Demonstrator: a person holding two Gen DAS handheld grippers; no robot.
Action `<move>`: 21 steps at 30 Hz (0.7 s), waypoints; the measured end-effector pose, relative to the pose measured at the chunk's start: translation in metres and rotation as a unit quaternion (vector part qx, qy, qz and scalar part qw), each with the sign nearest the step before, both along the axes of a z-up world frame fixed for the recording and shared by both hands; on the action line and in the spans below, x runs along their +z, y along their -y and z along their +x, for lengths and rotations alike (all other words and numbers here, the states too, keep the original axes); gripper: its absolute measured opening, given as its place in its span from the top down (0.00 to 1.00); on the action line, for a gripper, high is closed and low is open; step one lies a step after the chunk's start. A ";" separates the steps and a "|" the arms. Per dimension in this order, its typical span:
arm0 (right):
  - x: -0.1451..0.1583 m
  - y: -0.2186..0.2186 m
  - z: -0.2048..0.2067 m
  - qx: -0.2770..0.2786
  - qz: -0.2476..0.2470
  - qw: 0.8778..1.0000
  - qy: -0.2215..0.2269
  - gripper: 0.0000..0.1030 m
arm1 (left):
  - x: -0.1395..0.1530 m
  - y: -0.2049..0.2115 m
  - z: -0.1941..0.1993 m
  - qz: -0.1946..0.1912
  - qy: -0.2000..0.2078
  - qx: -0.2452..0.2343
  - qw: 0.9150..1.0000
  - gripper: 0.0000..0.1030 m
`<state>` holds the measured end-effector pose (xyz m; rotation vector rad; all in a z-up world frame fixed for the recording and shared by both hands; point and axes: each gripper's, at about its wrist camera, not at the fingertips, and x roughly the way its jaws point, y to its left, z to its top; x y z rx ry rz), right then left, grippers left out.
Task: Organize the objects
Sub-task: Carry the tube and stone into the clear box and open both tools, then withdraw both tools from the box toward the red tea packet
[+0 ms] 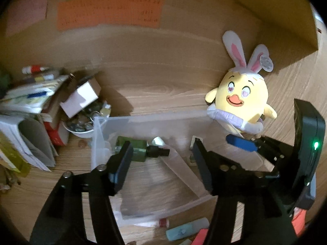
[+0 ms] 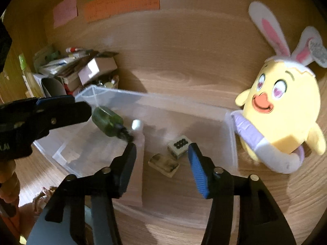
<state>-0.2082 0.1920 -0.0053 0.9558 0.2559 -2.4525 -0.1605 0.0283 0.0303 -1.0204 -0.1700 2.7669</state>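
A clear plastic bin (image 1: pixel 143 120) (image 2: pixel 231 126) stands on the wooden desk. Inside lie a green bottle with a black cap (image 1: pixel 139 150) (image 2: pixel 108 122), a small white piece (image 1: pixel 158 141) (image 2: pixel 136 125) and two mahjong tiles (image 2: pixel 179 146) (image 2: pixel 163 164). My left gripper (image 1: pixel 162 149) is open and empty above the bin. My right gripper (image 2: pixel 162 151) is open and empty over the tiles; it also shows in the left wrist view (image 1: pixel 251 145). The left gripper shows at the left edge of the right wrist view (image 2: pixel 61 110).
A yellow chick plush with bunny ears (image 1: pixel 243 100) (image 2: pixel 284 110) leans beside the bin's right end. A pile of books, boxes and a bowl (image 1: pixel 51 110) (image 2: pixel 81 71) sits to the left. Small items (image 1: pixel 184 230) lie in front of the bin. Coloured notes (image 1: pixel 108 14) hang on the wall.
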 end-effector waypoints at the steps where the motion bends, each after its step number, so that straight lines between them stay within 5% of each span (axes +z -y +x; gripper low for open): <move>1: 0.003 -0.001 0.002 -0.001 -0.003 1.000 -0.003 0.47 | 0.002 0.000 0.004 -0.005 -0.005 0.002 1.000 0.37; 9: 0.027 -0.014 0.023 -0.004 -0.029 0.999 -0.028 0.34 | 0.023 -0.003 0.042 -0.053 -0.051 0.014 0.997 0.15; 21: 0.031 -0.026 0.071 0.004 -0.018 0.999 -0.050 0.31 | 0.032 -0.010 0.084 -0.078 -0.075 0.009 0.994 0.04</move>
